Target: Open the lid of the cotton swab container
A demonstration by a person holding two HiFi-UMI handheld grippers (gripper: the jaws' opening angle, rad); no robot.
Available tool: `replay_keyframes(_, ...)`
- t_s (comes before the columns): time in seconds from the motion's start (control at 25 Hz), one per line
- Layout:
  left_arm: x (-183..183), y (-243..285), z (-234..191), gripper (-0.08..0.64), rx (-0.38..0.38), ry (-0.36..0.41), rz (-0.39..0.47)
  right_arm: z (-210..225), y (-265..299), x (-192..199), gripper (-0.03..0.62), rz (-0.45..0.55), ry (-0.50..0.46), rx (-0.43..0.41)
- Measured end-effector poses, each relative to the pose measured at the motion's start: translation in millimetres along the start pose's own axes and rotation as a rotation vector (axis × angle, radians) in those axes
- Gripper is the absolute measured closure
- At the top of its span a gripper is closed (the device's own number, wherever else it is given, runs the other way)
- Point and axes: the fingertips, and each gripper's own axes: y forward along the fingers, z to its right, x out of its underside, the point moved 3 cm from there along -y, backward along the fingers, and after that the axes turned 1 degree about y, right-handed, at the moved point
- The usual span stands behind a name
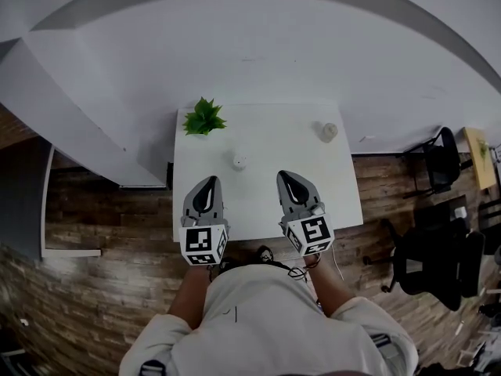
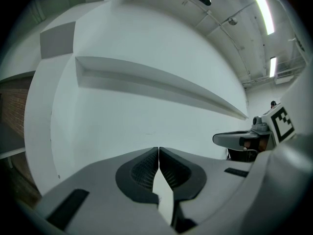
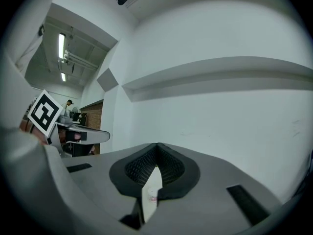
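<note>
Your left gripper [image 2: 159, 151] and right gripper [image 3: 157, 147]: grey jaws pressed together, nothing held, above the near edge of the white rectangular table [image 1: 266, 131]. The small white round container [image 1: 239, 161], probably the swab one, stands mid-table, apart from both. Lid too small to read, so progress unsettled.

We note: white table [image 1: 266, 190] at white wall [image 1: 258, 45], wood floor [image 1: 86, 288], blk office chairs [image 1: 438, 261] R side, ceiling strip lights [image 2: 264, 11] on.
</note>
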Motion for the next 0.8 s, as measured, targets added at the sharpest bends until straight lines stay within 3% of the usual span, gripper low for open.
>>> replay_keyframes(0.32, -3.9, -0.8, 4.1, 0.538, 0.005, 0.007, 0.018, 2.9, -3.5, -2.0, 0.595, 0.008, -0.031, -0.043)
replay_keyframes(0.8, 4.0, -11.7, 1.5, 0.538, 0.016, -0.010, 0.008, 0.7, -11.0, 0.9, 0.595, -0.011, -0.037, -0.003)
